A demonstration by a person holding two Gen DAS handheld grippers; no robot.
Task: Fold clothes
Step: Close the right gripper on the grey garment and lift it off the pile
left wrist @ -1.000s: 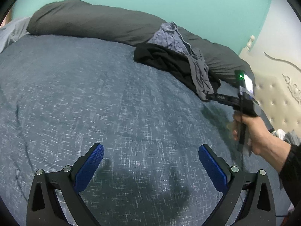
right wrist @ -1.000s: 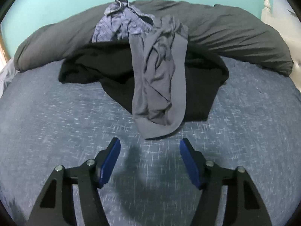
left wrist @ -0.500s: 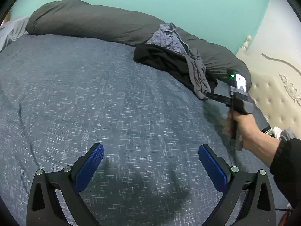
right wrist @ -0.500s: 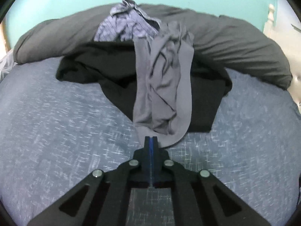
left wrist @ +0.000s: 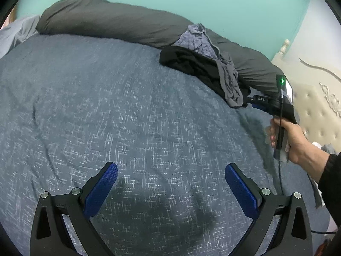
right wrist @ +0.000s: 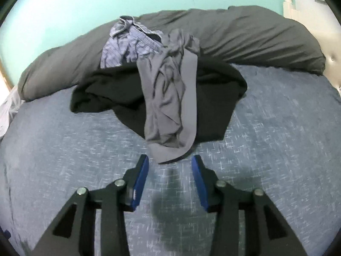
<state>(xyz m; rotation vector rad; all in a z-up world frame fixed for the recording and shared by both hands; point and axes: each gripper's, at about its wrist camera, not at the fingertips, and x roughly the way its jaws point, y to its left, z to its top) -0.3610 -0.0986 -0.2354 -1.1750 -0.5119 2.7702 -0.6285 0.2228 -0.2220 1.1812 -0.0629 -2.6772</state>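
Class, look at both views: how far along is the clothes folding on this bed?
Nothing looks folded: the grey garment, black garment and striped shirt lie heaped together. In hand: nothing; the right gripper, open, sits at the grey garment's near edge, and the left gripper is open over bare blanket. All folding remains.

Blue-grey bed [left wrist: 106, 111]: dark bolster [right wrist: 255, 34] along wall, black garment [right wrist: 213, 106] beside it.
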